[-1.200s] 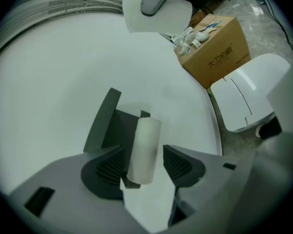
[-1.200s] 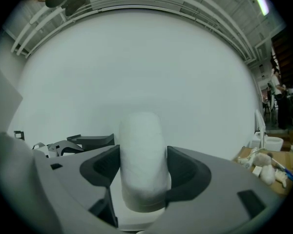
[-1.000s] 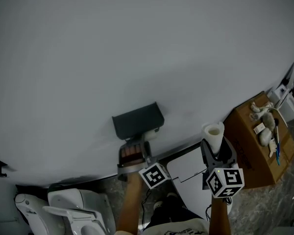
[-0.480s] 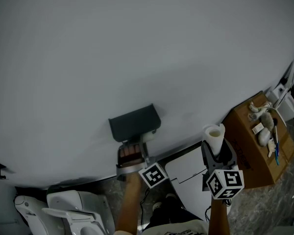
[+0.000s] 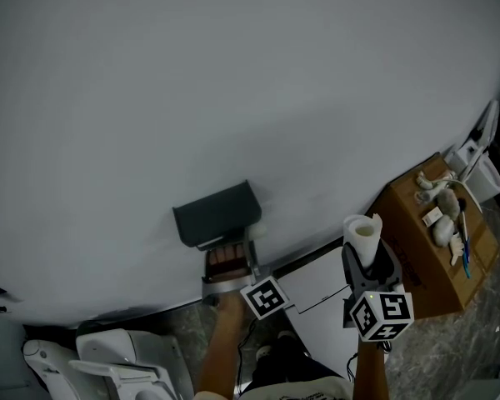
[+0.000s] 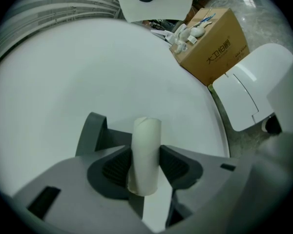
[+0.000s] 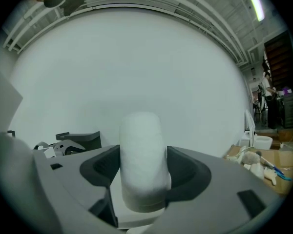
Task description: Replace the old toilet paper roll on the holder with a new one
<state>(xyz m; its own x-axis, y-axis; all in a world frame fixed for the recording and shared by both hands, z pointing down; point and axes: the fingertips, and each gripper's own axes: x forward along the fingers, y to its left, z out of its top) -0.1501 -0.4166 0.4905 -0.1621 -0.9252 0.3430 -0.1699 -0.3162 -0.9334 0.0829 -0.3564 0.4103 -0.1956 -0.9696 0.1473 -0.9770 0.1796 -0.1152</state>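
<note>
The dark grey holder [image 5: 216,213] hangs on the white wall. My left gripper [image 5: 232,255] reaches up just under it. Its jaws have just been closing, and they now press on the old roll [image 6: 146,150], a thin pale tube standing upright between the pads [image 6: 118,165]. A grey part of the holder [image 6: 93,130] shows just behind that tube. To the right, my right gripper [image 5: 365,257] is shut on the new white roll [image 5: 362,233], held upright and away from the wall. That roll [image 7: 142,162] fills the space between its jaws, with the holder [image 7: 81,139] far to the left.
An open cardboard box [image 5: 429,252] holding small items stands at the right. A flat white panel [image 5: 317,288] lies on the floor between my grippers. A white toilet [image 5: 108,358] sits at the lower left. The floor is grey stone.
In the head view the holder has shifted left relative to my left gripper, which stays under it. My right gripper and the new roll keep almost the same place.
</note>
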